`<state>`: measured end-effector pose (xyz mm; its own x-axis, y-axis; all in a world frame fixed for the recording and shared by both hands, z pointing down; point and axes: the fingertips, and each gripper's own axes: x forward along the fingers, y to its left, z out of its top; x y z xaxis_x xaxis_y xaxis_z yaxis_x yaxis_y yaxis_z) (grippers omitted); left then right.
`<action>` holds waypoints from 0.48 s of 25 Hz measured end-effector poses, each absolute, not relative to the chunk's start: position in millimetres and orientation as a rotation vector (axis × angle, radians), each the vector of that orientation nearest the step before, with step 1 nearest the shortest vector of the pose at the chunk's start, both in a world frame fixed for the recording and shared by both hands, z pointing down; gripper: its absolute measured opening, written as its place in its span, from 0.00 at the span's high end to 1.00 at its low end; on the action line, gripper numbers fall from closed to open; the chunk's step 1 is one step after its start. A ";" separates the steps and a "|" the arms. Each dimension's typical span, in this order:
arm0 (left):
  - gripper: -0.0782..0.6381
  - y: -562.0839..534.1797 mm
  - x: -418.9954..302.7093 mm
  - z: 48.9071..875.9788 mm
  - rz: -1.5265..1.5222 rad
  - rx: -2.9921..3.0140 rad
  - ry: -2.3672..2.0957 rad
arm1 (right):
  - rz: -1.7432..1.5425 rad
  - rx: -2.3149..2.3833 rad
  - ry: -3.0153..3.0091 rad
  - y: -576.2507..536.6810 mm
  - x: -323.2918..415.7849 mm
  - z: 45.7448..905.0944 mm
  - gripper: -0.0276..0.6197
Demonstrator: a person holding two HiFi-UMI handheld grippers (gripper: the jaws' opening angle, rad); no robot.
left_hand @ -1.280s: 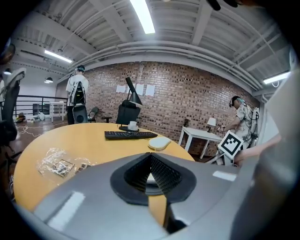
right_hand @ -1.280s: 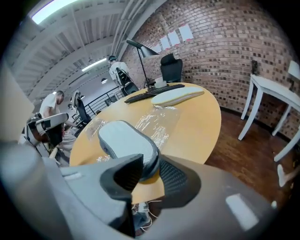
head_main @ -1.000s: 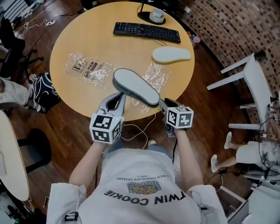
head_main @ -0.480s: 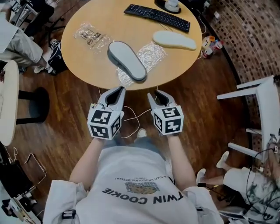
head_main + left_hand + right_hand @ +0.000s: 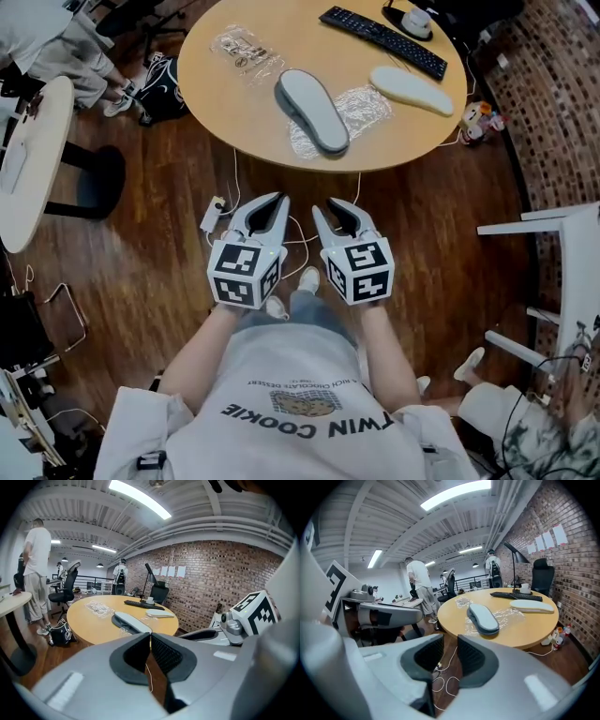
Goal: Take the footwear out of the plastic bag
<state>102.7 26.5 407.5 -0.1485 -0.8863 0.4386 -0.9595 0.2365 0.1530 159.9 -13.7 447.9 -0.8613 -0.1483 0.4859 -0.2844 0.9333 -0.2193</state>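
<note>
Well beyond right claw [image 5: 333, 208], grey slipper [image 5: 311, 110].

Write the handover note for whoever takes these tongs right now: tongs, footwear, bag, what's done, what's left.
Left tongs: shut, empty, over the floor, short of the table.
Right tongs: jaws apart, just closed a little, nothing between them, beside the left.
Grey slipper: lies on top of the flattened plastic bag near the table's edge.
Pale slipper: bare on the table beyond the bag, near the keyboard.
Done: both pieces look out of the bag.
Left: likely nothing. Check the second clear packet; its contents are too small to tell.
</note>
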 end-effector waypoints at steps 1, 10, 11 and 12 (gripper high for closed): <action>0.87 34.6 106.7 407.5 0.215 1.687 -2.081 | 0.381 0.304 -2.619 -4.3 160.8 446.6 0.82; 0.87 140.6 137.7 385.0 0.176 1.717 -2.079 | 0.292 0.352 -2.642 103.5 178.6 407.8 0.84; 0.87 153.6 143.1 382.4 0.173 1.726 -2.078 | 0.286 0.370 -2.643 115.3 184.6 404.2 0.84; 0.87 166.1 148.4 380.2 0.175 1.732 -2.077 | 0.283 0.386 -2.643 126.7 190.3 400.7 0.85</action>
<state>148.4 166.1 380.2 -0.1288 -0.9076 0.3996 -0.9617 0.2126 0.1729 190.3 126.7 400.7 -0.8586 -0.2217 0.4621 -0.3146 0.9398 -0.1336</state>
